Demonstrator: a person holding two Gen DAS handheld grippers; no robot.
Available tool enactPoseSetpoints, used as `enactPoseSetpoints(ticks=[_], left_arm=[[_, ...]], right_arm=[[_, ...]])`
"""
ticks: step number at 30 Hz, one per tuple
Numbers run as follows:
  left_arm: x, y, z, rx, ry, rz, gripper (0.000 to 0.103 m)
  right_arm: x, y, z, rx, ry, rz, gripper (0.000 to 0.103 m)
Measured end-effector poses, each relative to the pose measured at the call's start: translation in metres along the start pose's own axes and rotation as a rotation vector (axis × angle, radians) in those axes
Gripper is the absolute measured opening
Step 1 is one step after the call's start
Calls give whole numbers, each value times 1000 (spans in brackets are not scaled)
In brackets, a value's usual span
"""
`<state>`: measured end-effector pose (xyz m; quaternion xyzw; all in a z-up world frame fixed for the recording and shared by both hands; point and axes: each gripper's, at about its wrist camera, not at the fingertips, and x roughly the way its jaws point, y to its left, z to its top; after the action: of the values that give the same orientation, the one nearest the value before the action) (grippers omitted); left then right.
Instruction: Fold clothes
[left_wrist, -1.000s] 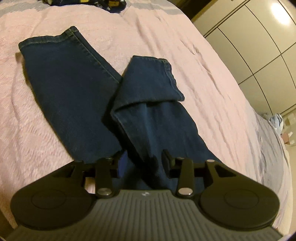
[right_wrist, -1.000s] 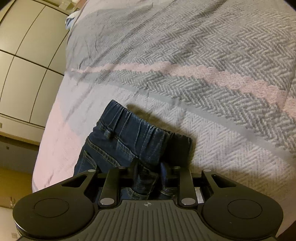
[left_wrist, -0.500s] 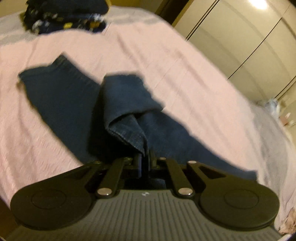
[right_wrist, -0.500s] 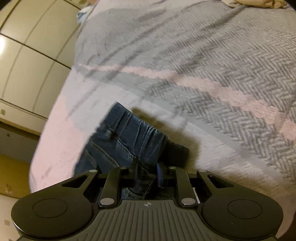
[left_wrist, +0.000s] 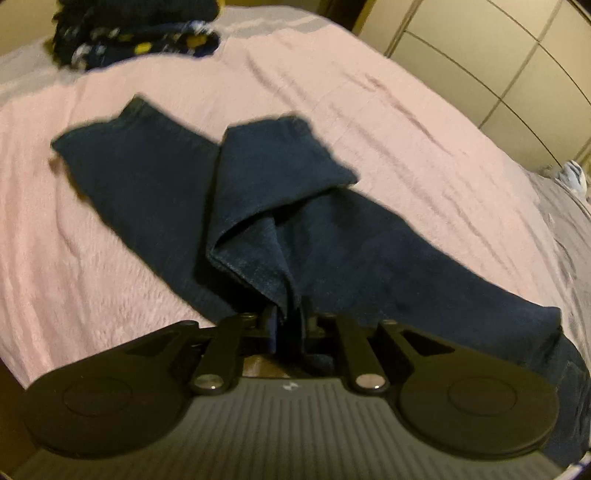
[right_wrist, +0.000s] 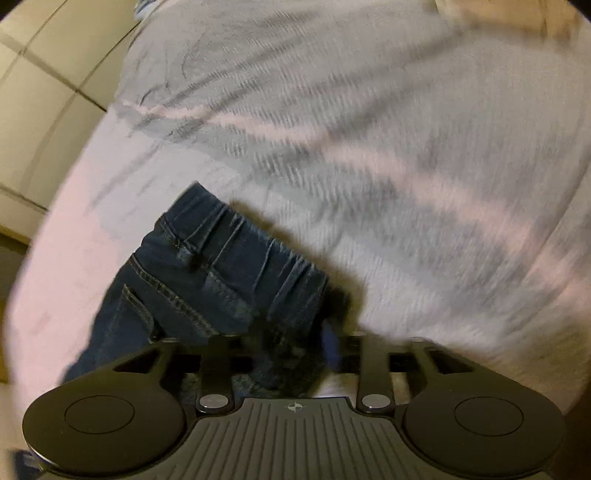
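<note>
Barely begun: jeans (left_wrist: 155, 192) sprawled on bed (left_wrist: 406, 122), 1 leg doubled. Left tool (left_wrist: 288, 325) pinching leg fabric; right tool (right_wrist: 291, 347), jaws just widened, straddling waistband.

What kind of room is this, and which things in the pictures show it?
Most likely a bedroom. The jeans lie on a wide bed with a pink and grey bedspread, panelled wardrobe doors stand beside it, and a stack of folded clothes rests at the far end.
</note>
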<state>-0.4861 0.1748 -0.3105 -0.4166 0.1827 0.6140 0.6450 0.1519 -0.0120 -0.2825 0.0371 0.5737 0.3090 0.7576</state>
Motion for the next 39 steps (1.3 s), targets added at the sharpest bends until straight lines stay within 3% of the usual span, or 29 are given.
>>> enactPoseSetpoints(ticks=[5,11,16,21,23,25,30,33,36,39], left_arm=[[-29,5,3,9,10,19,14],[-40,22,24,41,-15,65,14],[-32,61,65,19,-65,78,14],[16,118,101,48,-37,45,14],[42,144,114,70,-12,69,13],[62,167,131,73,-1,89,11],[40,199,176,86,-100,54,12],[12,225,182,-4,-75,22,12],[-13,253,173,-133,-28,12,12],[-27,278,160,-256,22,11,12]], right_arm=[[-23,59,-15,-336,-198,-293,45],[-4,109,-36,-385,-119,-79,45],[10,194,-81,-567,-79,86,45],[25,276,-143,-614,-23,255,45],[33,310,-175,-618,30,305,45],[39,337,-204,-604,96,361,45],[59,380,-267,-515,286,483,45],[75,396,-299,-432,375,516,45],[101,399,-319,-272,491,569,45],[122,407,-340,-178,544,545,46]])
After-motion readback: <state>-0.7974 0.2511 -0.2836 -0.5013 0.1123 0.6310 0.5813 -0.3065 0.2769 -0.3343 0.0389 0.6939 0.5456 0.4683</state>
